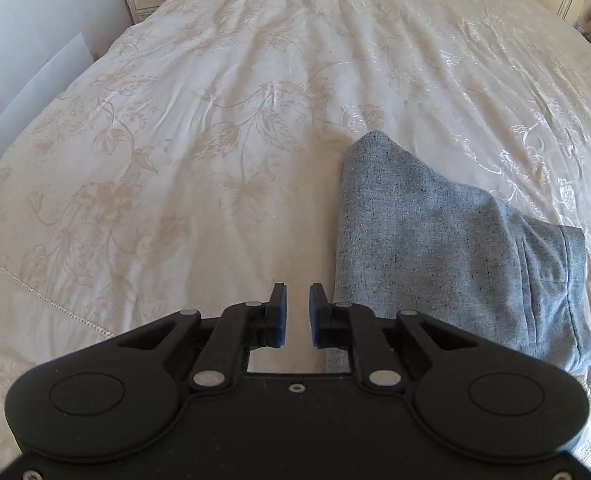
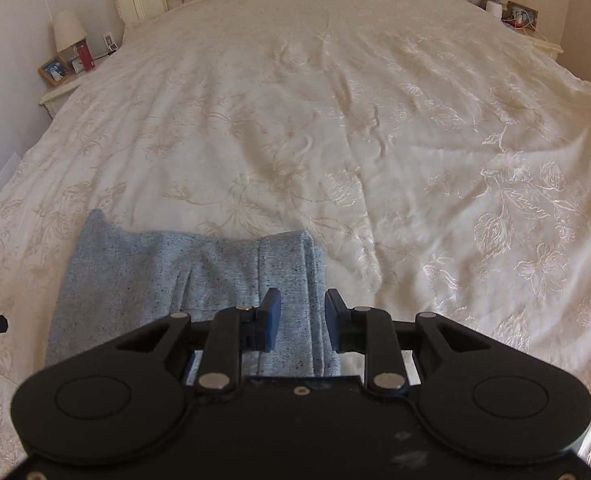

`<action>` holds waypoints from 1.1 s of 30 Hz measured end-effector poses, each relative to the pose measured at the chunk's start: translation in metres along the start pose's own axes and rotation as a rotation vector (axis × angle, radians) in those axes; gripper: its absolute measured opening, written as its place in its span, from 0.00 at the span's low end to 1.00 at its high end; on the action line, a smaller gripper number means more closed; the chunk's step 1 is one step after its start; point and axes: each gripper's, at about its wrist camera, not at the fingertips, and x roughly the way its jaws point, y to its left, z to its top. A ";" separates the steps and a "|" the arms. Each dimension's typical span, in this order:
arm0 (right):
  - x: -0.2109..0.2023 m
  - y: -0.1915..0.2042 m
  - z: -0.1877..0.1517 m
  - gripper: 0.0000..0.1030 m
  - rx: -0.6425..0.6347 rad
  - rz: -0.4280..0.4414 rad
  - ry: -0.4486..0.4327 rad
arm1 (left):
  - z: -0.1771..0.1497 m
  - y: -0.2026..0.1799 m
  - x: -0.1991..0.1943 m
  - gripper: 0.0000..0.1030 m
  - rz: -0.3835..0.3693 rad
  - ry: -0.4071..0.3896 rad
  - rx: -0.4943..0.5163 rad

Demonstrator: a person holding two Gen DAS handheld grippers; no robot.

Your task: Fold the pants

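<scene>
The soft grey speckled pants (image 1: 447, 248) lie folded small near the foot of the cream flowery bed (image 2: 335, 120), so folding looks nearly done, and the left gripper (image 1: 297, 314) and right gripper (image 2: 302, 320) hang over them, jaws a little apart, holding nothing.

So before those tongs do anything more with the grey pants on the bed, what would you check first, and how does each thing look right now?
1. Left tongs open and empty: ok.
2. Right tongs open, nothing pinched: ok.
3. Grey pants lying in a compact folded bundle on the bedspread: ok.
4. Right tongs positioned over the pants: ok.
5. Left tongs over the pants: not ok, they hover beside them over bare bedspread.
6. Fold edges neatly aligned: cannot tell; the near part is hidden.
</scene>
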 end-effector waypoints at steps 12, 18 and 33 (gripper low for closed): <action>-0.103 0.054 -0.037 0.35 -0.030 0.080 -0.077 | -0.034 -0.040 -0.090 0.21 -0.029 -0.076 0.061; -0.141 0.062 -0.061 0.37 -0.033 0.075 -0.076 | -0.056 -0.051 -0.123 0.22 -0.027 -0.100 0.065; -0.198 0.065 -0.075 0.38 -0.038 0.059 -0.126 | -0.083 -0.065 -0.163 0.37 -0.025 -0.145 0.104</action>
